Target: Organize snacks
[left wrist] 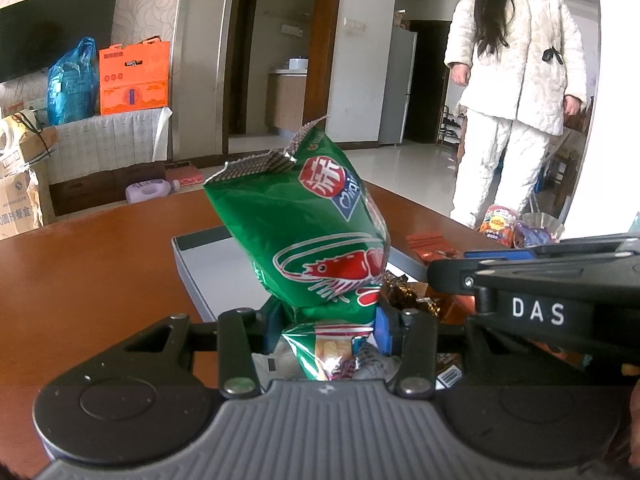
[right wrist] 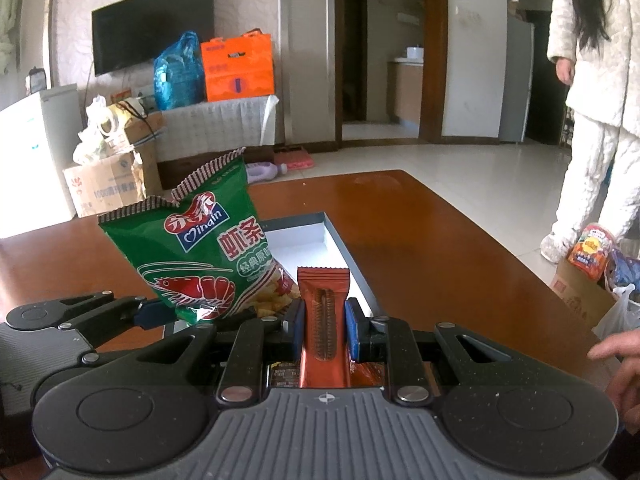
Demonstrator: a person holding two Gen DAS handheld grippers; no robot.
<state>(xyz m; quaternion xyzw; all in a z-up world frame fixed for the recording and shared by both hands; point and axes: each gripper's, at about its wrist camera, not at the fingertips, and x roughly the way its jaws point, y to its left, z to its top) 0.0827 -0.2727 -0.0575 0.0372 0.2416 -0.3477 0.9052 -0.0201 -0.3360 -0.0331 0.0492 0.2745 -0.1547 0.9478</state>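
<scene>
Left wrist: left gripper [left wrist: 326, 320] pinching green snack bag [left wrist: 312, 240], tray [left wrist: 208, 276] seemingly beneath.

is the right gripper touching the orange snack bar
Touching. In the right wrist view the right gripper has its blue pads pressed against both sides of the orange snack bar, with no gap showing.

Table top [right wrist: 440, 232] past the open box [right wrist: 340, 240] is bare, plenty of room. The box floor is mostly free too. The two grippers sit close together, so the green chip bag [right wrist: 200, 256] crowds the left side.
</scene>
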